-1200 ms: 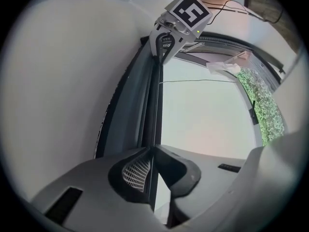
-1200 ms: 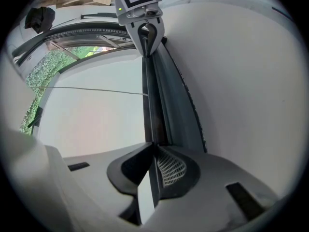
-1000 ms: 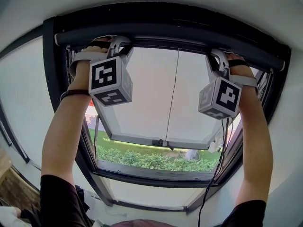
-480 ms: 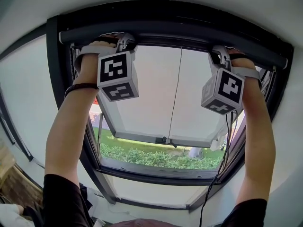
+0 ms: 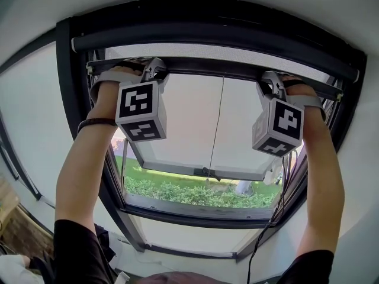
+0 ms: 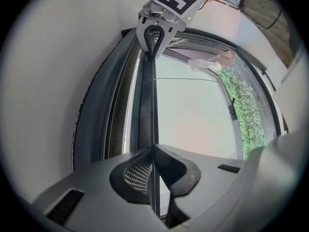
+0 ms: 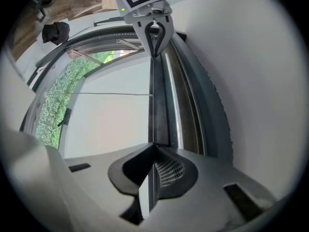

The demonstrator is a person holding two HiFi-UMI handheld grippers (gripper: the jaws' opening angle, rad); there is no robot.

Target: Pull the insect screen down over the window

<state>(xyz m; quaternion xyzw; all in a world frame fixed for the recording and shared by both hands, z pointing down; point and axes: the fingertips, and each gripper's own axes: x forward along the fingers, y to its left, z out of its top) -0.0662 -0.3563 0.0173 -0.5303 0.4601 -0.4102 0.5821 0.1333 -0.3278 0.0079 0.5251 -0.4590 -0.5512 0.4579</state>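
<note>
Both the left gripper (image 5: pixel 155 68) and the right gripper (image 5: pixel 269 80) have dropped with the bar (image 5: pixel 207 68), baring a pale strip of screen (image 5: pixel 207 53) under the cassette (image 5: pixel 207 37). Each gripper's jaws clamp the bar's thin edge, one near each end. In the head view, cubes and hands hide the jaw tips.

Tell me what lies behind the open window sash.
Below the window sash, a green hedge and a strip of lawn show. Its pale pane hides everything else behind it.
</note>
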